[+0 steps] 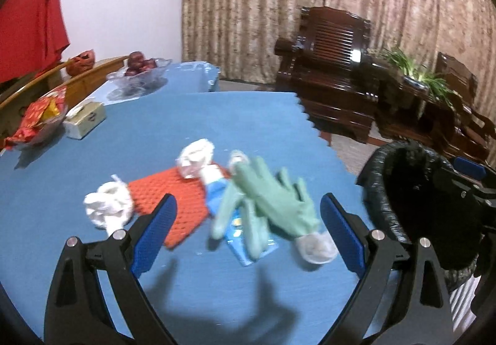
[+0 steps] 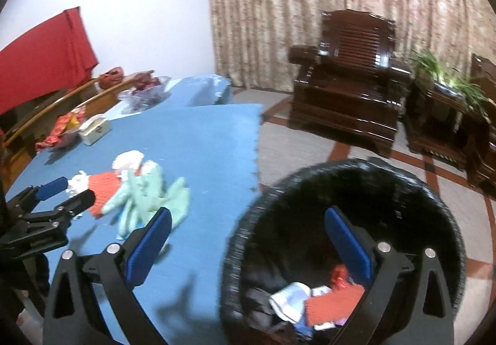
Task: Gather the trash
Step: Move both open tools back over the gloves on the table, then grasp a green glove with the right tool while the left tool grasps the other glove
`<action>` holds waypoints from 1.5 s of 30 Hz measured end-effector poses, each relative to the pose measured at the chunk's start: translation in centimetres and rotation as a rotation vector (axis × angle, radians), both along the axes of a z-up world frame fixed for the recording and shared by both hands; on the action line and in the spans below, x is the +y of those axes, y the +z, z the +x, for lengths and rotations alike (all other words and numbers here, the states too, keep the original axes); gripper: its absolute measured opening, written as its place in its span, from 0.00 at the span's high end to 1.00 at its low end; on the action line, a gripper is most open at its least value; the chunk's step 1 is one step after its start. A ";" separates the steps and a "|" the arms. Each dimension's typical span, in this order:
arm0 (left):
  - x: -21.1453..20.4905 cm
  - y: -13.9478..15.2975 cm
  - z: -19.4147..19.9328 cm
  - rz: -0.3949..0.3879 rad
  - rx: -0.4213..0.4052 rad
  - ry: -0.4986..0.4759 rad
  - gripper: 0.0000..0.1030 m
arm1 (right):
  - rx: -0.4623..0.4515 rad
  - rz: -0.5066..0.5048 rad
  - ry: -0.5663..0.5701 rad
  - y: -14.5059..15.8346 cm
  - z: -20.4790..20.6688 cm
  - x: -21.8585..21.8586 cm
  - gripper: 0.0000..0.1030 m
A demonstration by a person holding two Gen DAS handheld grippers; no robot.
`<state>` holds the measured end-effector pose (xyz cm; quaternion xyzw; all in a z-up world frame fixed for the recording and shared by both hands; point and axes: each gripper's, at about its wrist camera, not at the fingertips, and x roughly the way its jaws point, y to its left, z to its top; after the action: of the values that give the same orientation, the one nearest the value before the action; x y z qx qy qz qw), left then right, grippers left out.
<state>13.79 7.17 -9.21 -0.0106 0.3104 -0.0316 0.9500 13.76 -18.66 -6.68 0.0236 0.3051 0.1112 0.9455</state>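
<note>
In the left wrist view, the left gripper (image 1: 248,221) stands wide open with nothing between its blue pads, raised over the blue table (image 1: 93,177) and aimed at the pile of trash in the middle of the frame. A pair of green gloves (image 1: 272,199) lies on top at centre right, draped across a blue packet (image 1: 241,236), with a clear plastic cup (image 1: 316,247) just beside the cuff at lower right. To the left sit an orange mesh mat (image 1: 173,199), a crumpled white tissue (image 1: 108,208) at its left edge and another white wad (image 1: 197,156) at its upper end. The black-lined bin (image 1: 418,205) fills the right edge of the frame. In my judgement the step in hand is a pick from this pile: the gloves are limp and layered, so the fingers should come down astride a bunched part and close firmly, or they may take only one glove or drag the packet along. In the right wrist view, the right gripper (image 2: 248,236) is equally wide open and empty, poised above the bin (image 2: 440,199), whose floor at the lower centre already holds a white wad and an orange piece. The pile appears at centre left, with the left gripper (image 2: 66,191) just beside it. The carry across to the bin should be kept low and short, so that nothing slips off.
</note>
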 end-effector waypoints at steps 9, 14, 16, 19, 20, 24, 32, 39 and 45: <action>4.1 -1.4 -0.3 0.012 0.013 0.090 0.12 | 0.019 0.000 0.127 -1.6 1.6 5.9 0.13; 5.9 -2.5 -0.4 0.012 0.032 0.128 0.12 | 0.075 -0.010 0.165 -3.7 2.9 8.3 0.24; 6.2 -2.8 -0.4 0.008 0.035 0.134 0.12 | 0.094 -0.017 0.175 -4.6 3.3 9.1 0.26; 6.5 -3.3 -0.3 0.005 0.039 0.136 0.12 | 0.122 -0.031 0.188 -5.8 3.9 10.1 0.30; 6.5 -3.5 -0.2 0.005 0.042 0.136 0.12 | 0.131 -0.033 0.192 -6.2 4.1 10.2 0.30; 6.9 -4.1 0.2 -0.002 0.054 0.140 0.12 | 0.175 -0.040 0.194 -7.7 5.1 10.9 0.31; 7.2 -5.1 0.5 -0.006 0.081 0.145 0.12 | 0.233 -0.041 0.193 -9.4 6.2 10.9 0.41; 7.1 -5.5 0.9 -0.010 0.094 0.136 0.12 | 0.242 -0.052 0.212 -9.9 6.5 11.4 0.52; 6.6 -5.4 0.8 -0.011 0.096 0.126 0.12 | 0.234 -0.034 0.234 -9.5 6.4 11.5 0.70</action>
<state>14.64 13.79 -14.62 -0.0366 0.3542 0.0272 0.9341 20.14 -7.13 -16.13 -0.0153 0.4157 0.2120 0.8843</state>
